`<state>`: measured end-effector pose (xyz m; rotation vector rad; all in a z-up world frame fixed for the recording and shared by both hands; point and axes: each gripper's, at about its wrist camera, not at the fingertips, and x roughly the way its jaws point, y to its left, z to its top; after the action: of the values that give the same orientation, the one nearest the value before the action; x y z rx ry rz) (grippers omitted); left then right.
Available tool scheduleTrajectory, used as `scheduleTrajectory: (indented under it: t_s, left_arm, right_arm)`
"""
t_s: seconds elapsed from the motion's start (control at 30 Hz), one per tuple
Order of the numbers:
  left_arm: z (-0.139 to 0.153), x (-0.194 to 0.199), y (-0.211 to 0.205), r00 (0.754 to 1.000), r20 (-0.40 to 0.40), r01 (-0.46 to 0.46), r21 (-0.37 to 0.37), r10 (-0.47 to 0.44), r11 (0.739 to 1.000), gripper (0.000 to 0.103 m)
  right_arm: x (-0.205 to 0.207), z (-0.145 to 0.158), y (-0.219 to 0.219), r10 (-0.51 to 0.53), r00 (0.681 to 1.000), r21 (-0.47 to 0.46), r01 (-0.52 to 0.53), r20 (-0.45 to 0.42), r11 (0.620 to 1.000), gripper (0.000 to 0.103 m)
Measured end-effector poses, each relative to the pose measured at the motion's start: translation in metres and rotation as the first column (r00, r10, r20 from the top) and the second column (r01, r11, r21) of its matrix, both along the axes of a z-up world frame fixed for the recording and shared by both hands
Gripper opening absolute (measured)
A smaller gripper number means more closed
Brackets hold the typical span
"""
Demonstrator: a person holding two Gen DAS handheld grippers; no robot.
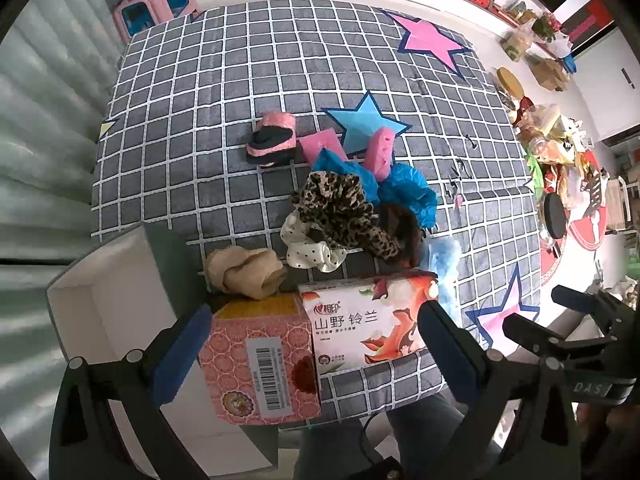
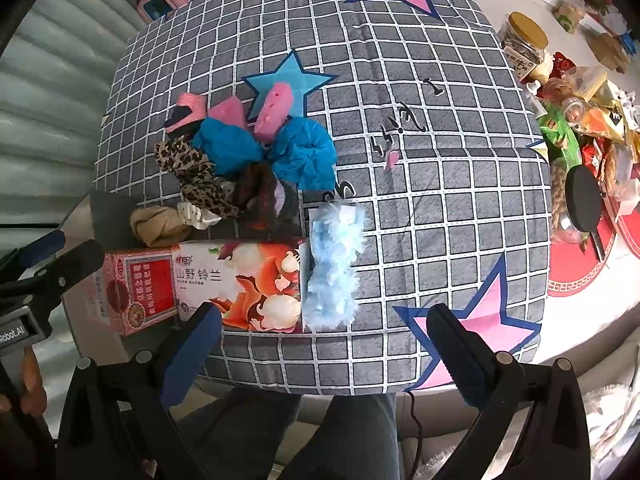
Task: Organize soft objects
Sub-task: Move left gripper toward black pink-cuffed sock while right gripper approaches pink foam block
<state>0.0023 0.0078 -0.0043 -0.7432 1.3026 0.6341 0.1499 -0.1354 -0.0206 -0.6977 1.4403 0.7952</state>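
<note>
A pile of soft things lies on the checked cloth: a leopard scrunchie, a white dotted scrunchie, a beige cloth, blue crinkled plastic, pink sponges and a pink-and-black roll. A fluffy light-blue piece rests beside a tissue pack. A pink box stands to the left of the pack. My left gripper hangs open above the two boxes. My right gripper hangs open above the table's near edge, holding nothing.
A white bin stands off the table's left corner. Jars and snack packets crowd the floor to the right. A pink stool sits beyond the far edge. A person's legs are below the near edge.
</note>
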Motion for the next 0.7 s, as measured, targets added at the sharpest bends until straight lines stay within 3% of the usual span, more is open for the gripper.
scheduleTrajectory:
  t_s: [0.33, 0.7]
  left_arm:
    - [-0.005, 0.000, 0.006, 1.000, 0.014, -0.016, -0.024, 0.017, 1.000, 0.103]
    - [-0.012, 0.016, 0.032, 1.000, -0.013, -0.010, 0.012, 0.011, 1.000, 0.103]
  right_arm:
    - [0.003, -0.007, 0.001, 0.001, 1.000, -0.014, -0.001, -0.022, 1.000, 0.103]
    - [0.017, -0.023, 0.015, 0.007, 0.999, -0.043, -0.008, -0.036, 0.999, 0.103]
